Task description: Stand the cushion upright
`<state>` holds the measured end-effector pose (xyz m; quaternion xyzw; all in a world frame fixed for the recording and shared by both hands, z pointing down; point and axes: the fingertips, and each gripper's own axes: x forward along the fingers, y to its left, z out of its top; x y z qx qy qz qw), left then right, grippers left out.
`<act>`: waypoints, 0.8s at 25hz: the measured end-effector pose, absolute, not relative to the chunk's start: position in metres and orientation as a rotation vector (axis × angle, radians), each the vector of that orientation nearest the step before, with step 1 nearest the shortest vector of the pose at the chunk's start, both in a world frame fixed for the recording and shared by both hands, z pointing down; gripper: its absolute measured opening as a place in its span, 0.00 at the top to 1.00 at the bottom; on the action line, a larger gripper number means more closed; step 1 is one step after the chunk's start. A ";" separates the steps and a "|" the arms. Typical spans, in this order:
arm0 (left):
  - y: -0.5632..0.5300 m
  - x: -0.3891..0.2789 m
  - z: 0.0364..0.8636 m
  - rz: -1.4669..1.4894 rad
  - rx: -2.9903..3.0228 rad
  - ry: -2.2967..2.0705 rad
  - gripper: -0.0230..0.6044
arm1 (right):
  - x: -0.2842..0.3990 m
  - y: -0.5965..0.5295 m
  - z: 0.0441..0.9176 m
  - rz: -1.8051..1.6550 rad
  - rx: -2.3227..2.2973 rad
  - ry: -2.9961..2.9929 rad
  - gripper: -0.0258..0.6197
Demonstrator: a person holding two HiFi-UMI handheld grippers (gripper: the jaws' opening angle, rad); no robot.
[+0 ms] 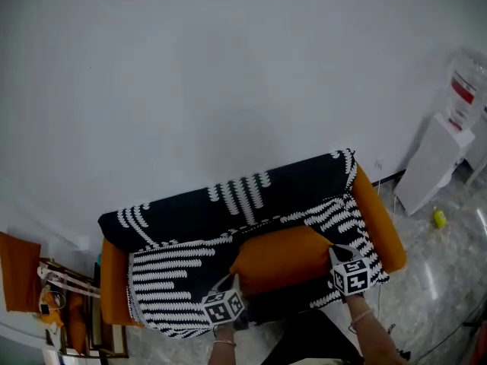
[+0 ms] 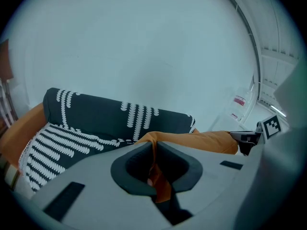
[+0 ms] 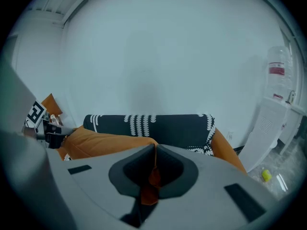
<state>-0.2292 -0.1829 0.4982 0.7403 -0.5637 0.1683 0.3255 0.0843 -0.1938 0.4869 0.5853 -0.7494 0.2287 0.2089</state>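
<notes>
**Cushion gripped at both near corners; raising step in hand**

Left claw: jaws together, clamped on a fold of orange fabric at the cushion's left near corner.

The cushion lies on the sofa seat, right of the seat's middle. Its far edge is toward the backrest and its near edge is held between the two claws. It is not yet upright.

Right claw: jaws together, clamped on orange fabric at the cushion's right near corner.

Judgement: the step in hand is lifting the near edge. The next move calls for both claws to swing that edge up and toward the backrest, level with each other so the cushion does not twist. They should let go only once it leans there on its far edge.

Surface: a black throw with white stripes covers the sofa's seat and backrest, and may slip under the cushion. The orange arms show at both ends.

Room: a rack stands left of the sofa and a plain white wall rises behind it. A dispenser stands to its right on a glossy floor.
</notes>
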 end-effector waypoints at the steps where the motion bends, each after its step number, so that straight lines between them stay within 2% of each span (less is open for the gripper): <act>1: -0.188 -0.228 0.497 0.445 1.943 -1.476 0.91 | 0.085 -0.199 0.486 0.633 1.630 -2.086 0.93; 20: -0.280 -0.232 0.469 0.449 1.955 -1.565 0.85 | 0.087 -0.293 0.453 0.548 1.654 -2.188 0.92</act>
